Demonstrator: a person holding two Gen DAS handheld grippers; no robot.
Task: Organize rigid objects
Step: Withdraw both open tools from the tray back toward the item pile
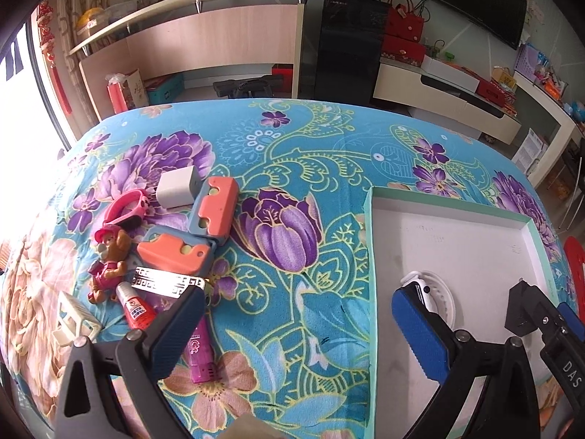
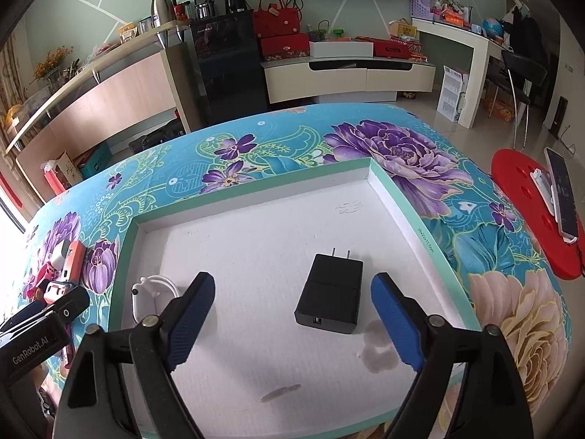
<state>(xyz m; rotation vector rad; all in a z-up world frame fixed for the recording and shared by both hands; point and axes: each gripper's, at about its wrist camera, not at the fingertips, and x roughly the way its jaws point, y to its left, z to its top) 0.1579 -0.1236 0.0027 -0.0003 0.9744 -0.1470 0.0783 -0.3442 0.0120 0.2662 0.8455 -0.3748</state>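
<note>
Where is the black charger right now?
In the right wrist view the black charger lies flat on the floor of the white tray, prongs pointing away, between the open right gripper's fingers and nearer the right one, untouched. The white watch lies to its left.

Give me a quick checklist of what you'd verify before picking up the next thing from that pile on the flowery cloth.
1. Right hand-held gripper let go of the black charger: ok, pads stand apart from it, charger lies flat in the tray.
2. Left hand-held gripper empty and open: ok, only cloth shows between its pads.
3. White watch already in the tray: ok.
4. Free space left in the tray: ok, most of the floor is bare.
5. Pile reachable by the left gripper: ok, it lies just beside its left finger.
6. Next item free to lift: cannot tell, items overlap.
</note>
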